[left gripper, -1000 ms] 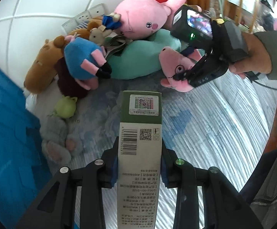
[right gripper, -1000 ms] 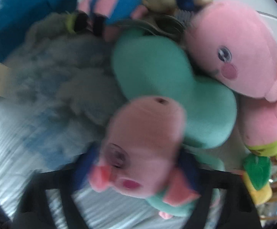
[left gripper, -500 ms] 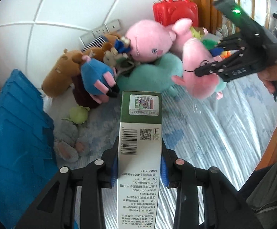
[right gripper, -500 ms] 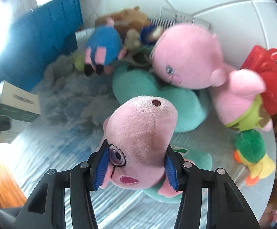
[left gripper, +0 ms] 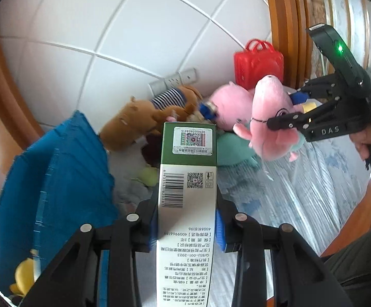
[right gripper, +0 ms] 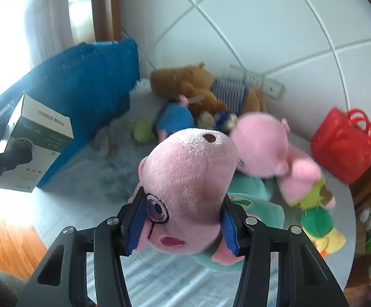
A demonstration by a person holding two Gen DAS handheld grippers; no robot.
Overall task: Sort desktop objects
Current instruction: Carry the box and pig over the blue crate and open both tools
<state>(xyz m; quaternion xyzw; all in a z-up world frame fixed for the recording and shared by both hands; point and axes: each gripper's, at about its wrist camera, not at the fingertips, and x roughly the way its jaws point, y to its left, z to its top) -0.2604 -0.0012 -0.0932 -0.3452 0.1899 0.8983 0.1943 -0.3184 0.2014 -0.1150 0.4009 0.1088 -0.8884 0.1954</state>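
Observation:
My left gripper point(left gripper: 186, 226) is shut on a tall green and white carton point(left gripper: 187, 194) and holds it up off the table; the carton point(right gripper: 35, 148) also shows at the left of the right wrist view. My right gripper point(right gripper: 181, 226) is shut on the head of a pink pig plush point(right gripper: 185, 181) and holds it in the air above the table. The same pig plush point(left gripper: 272, 125) and right gripper point(left gripper: 285, 121) show at the right of the left wrist view.
A blue folding crate point(left gripper: 54, 186) stands at the left. A heap of plush toys lies by the tiled wall: a brown one point(right gripper: 185, 81), a large pink pig point(right gripper: 264, 140), a teal cushion point(right gripper: 257, 204), a blue one point(right gripper: 175, 121). A red basket point(right gripper: 344, 145) stands at the right.
Both grippers have risen and pulled back from the heap. The right gripper has lifted the pig plush off the table. The carton stays held in the left gripper.

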